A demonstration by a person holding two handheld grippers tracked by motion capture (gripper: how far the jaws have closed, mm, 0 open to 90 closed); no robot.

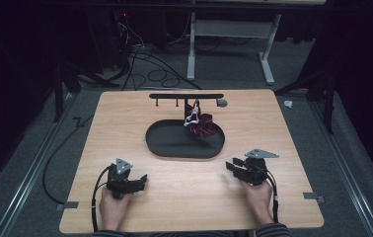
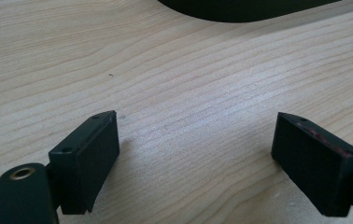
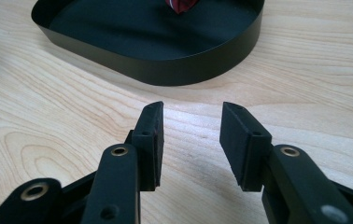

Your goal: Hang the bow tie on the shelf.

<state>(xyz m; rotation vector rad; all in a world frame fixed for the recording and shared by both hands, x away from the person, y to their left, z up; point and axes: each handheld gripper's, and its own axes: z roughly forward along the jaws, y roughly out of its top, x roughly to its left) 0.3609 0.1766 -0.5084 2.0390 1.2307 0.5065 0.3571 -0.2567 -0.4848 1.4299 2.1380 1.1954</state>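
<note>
A black oval tray (image 1: 174, 145) sits mid-table; its near wall (image 3: 165, 70) faces my right gripper. A dark red bundle with white cord (image 1: 200, 123) hangs from a small black rack (image 1: 187, 96) over the tray's far right end; a red tip of the bundle (image 3: 180, 4) peeks in at the top of the right gripper view. My left gripper (image 1: 142, 180) rests low over the wood at the front left, jaws wide apart with nothing between them (image 2: 195, 149). My right gripper (image 1: 230, 165) sits at the front right, pointing at the tray, open and empty (image 3: 191, 140).
The wooden table (image 1: 125, 123) has bare wood around the tray. Cables trail from both grippers off the front edge. Beyond the table are floor cables (image 1: 150, 69) and a white desk frame (image 1: 192, 44). Tape marks sit at the front corners.
</note>
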